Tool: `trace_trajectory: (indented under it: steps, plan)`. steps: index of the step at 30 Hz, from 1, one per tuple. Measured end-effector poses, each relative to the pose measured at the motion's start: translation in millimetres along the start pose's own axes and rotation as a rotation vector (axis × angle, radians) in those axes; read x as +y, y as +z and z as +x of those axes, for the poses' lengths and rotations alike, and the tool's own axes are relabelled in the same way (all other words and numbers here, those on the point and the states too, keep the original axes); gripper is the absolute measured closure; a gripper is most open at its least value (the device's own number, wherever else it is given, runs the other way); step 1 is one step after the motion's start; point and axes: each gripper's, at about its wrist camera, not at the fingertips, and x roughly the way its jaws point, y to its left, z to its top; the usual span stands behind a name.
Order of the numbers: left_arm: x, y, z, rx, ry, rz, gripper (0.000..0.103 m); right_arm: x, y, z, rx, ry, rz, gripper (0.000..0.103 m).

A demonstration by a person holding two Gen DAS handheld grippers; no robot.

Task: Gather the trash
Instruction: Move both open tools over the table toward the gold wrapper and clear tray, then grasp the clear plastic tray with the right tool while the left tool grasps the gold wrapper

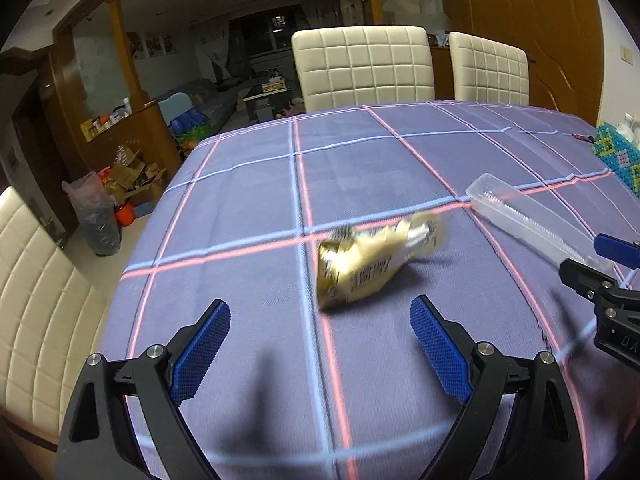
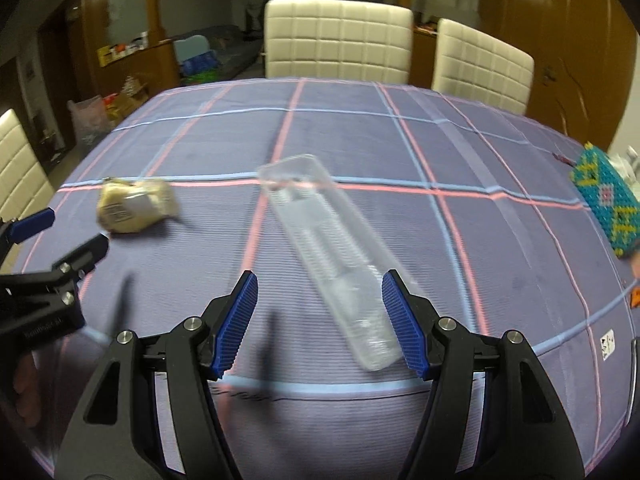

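Observation:
A crumpled gold and cream wrapper (image 1: 372,264) (image 2: 136,208) lies on the purple checked tablecloth (image 1: 248,200), just beyond my left gripper (image 1: 320,316). That gripper stands wide open above the cloth with nothing between its fingers. A long clear plastic tray (image 2: 324,248) (image 1: 520,216) lies slantwise to the wrapper's right. My right gripper (image 2: 320,280) is open. The tray's near end sits between its blue pads (image 2: 404,320), close to the right one, with a gap on the left. Each gripper shows at the edge of the other's view: right gripper (image 1: 592,258), left gripper (image 2: 72,232).
A teal beaded box (image 2: 608,200) (image 1: 616,156) stands at the table's right edge, with a white sticker (image 2: 607,344) nearer on the cloth. Two cream quilted chairs (image 1: 364,68) stand at the far side and another chair (image 1: 36,280) at the left. Bags and boxes (image 1: 120,192) clutter the floor.

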Motion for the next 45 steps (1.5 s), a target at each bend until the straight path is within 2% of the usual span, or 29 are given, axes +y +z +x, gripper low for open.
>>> trace_trajectory:
  steps: [3,6,9,12,14,15,16,18,20,22,25,35,40,45]
  plan:
    - [1.9,8.6,12.4,0.021,-0.023,-0.003,0.014,-8.5,3.7,7.4,0.019,-0.017,0.015,0.037]
    - [5.1,13.7,25.2,0.051,-0.044,-0.017,0.014,-11.7,7.8,14.0,0.035,-0.023,0.027,0.031]
    - [9.1,19.5,35.1,0.074,-0.074,-0.039,0.014,-11.9,10.1,19.5,0.048,-0.029,0.024,0.031]
    - [5.9,21.8,39.9,0.082,-0.071,-0.027,0.014,-12.2,12.6,29.0,0.076,-0.008,0.046,0.032]
    - [1.1,19.5,38.3,0.078,-0.061,-0.006,0.014,-11.0,12.4,33.7,0.091,0.007,0.05,0.048]
    - [-0.1,18.1,35.9,0.072,-0.058,0.003,0.015,-8.6,12.0,33.6,0.085,-0.005,0.042,0.051]
    - [-1.7,18.0,35.0,0.068,-0.057,0.01,0.02,-6.6,11.8,33.0,0.08,-0.011,0.033,0.065]
    - [-5.6,16.2,34.2,0.075,-0.065,0.028,0.034,-2.4,11.7,30.6,0.077,-0.003,0.023,0.069]
    - [-8.4,13.6,37.1,0.1,-0.078,0.042,0.058,0.0,10.9,28.4,0.075,0.01,0.021,0.078]
    - [-8.9,11.2,33.6,0.097,-0.103,0.046,0.065,3.0,9.4,25.5,0.073,0.026,0.024,0.082]
    - [-11.6,6.5,26.9,0.082,-0.113,0.069,0.071,10.5,7.3,22.6,0.069,0.038,0.004,0.087]
    - [-10.4,-8.1,0.6,0.028,-0.094,0.121,0.073,42.4,6.4,-3.9,0.012,0.083,-0.068,0.094]
    - [1.3,-10.7,-12.8,0.003,-0.102,0.092,0.073,37.3,6.5,-19.1,-0.018,0.128,-0.057,0.098]
    - [-2.7,-11.3,-12.5,0.002,-0.105,0.098,0.073,28.6,5.8,-21.6,-0.009,0.092,-0.068,0.094]
